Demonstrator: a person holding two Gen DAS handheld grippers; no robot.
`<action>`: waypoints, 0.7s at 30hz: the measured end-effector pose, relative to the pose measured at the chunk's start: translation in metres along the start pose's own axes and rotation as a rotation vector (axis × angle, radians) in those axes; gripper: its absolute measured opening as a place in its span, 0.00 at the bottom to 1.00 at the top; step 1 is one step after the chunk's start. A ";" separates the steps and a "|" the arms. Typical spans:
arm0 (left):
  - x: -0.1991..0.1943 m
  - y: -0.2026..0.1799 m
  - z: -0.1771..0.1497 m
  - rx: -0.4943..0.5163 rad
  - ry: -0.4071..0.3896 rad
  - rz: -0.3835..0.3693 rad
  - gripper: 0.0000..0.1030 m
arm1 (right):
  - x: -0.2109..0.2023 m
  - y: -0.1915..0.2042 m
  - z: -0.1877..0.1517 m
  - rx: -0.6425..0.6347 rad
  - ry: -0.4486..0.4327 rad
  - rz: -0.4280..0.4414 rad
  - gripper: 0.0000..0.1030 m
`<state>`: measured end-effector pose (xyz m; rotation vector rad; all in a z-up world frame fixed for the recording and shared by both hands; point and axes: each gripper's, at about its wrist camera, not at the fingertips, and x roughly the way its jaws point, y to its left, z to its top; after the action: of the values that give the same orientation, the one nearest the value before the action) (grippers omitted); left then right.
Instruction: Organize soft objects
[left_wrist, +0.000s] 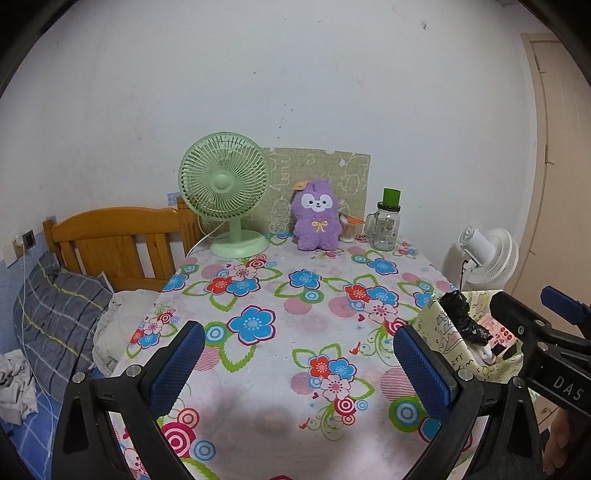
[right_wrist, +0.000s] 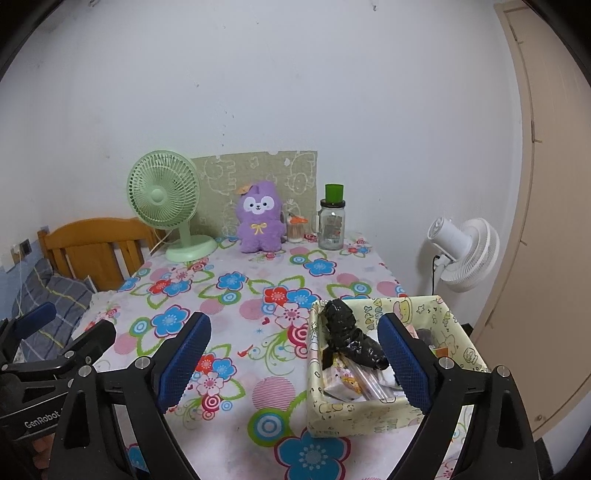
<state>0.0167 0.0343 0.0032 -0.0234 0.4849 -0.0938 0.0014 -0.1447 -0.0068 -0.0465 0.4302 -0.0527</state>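
Note:
A purple plush toy (left_wrist: 317, 220) sits upright at the far edge of the flowered table (left_wrist: 280, 354), against a green patterned board; it also shows in the right wrist view (right_wrist: 259, 222). A pale yellow fabric box (right_wrist: 373, 410) stands at the table's near right, holding a black plastic bundle (right_wrist: 349, 334) and small packets; it shows in the left wrist view (left_wrist: 448, 332) too. My left gripper (left_wrist: 299, 363) is open and empty over the near table. My right gripper (right_wrist: 295, 363) is open and empty, its right finger over the box.
A green desk fan (left_wrist: 225, 192) stands left of the plush. A glass jar with a green cap (left_wrist: 387, 225) and a small cotton-swab pot (left_wrist: 349, 229) stand to its right. A bed with wooden headboard (left_wrist: 118, 243) lies left. A white fan (right_wrist: 465, 254) stands right.

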 end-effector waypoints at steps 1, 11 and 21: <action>-0.001 -0.001 0.000 0.001 -0.001 -0.002 1.00 | 0.000 -0.001 0.000 0.002 0.000 0.002 0.91; -0.003 -0.004 0.002 0.010 -0.004 -0.006 1.00 | -0.002 -0.003 0.000 0.014 -0.002 0.010 0.91; -0.004 -0.010 0.004 0.020 -0.009 -0.017 1.00 | -0.004 -0.007 0.001 0.018 -0.014 0.000 0.91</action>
<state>0.0147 0.0249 0.0089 -0.0088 0.4749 -0.1148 -0.0016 -0.1518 -0.0039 -0.0287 0.4160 -0.0560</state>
